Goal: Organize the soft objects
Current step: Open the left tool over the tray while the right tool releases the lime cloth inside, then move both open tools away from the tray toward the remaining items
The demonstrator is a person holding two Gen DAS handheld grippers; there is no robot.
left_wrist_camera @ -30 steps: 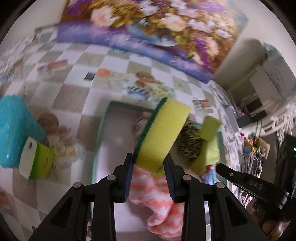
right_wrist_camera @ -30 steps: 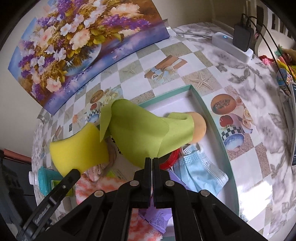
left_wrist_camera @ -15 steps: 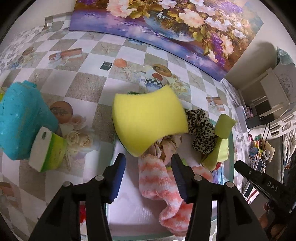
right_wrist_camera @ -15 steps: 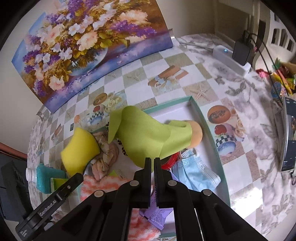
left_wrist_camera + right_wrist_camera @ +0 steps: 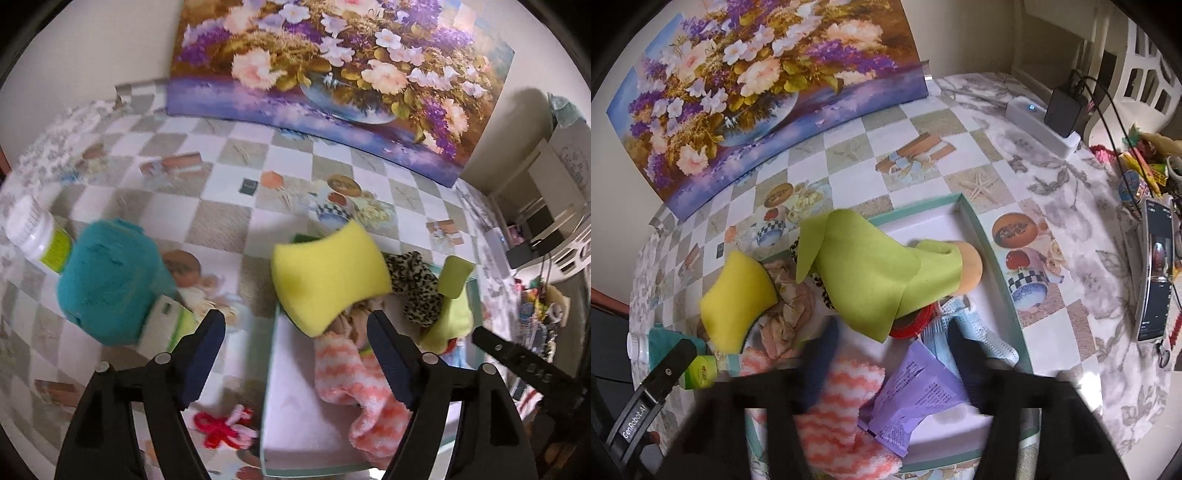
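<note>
A yellow sponge rests tilted on the pile at the far left corner of the teal-rimmed tray. My left gripper hangs above and short of it. Its jaws are opening, with nothing pressed between them. A lime-green cloth lies over the pile in the tray. My right gripper is blurred, its jaws opening and off the cloth, whose lower corner hangs just ahead of the fingertips. A pink-and-white fuzzy sock and a leopard-print cloth lie in the tray too.
Left of the tray sit a teal towel, a white bottle, a green-white packet and a red bow. In the tray: blue face mask, purple packet. A phone and power strip lie right.
The left gripper let go of the yellow sponge, opened wide and rose; the sponge now lies on the tray's pile. The right gripper, shut on the green cloth before, has opened.
</note>
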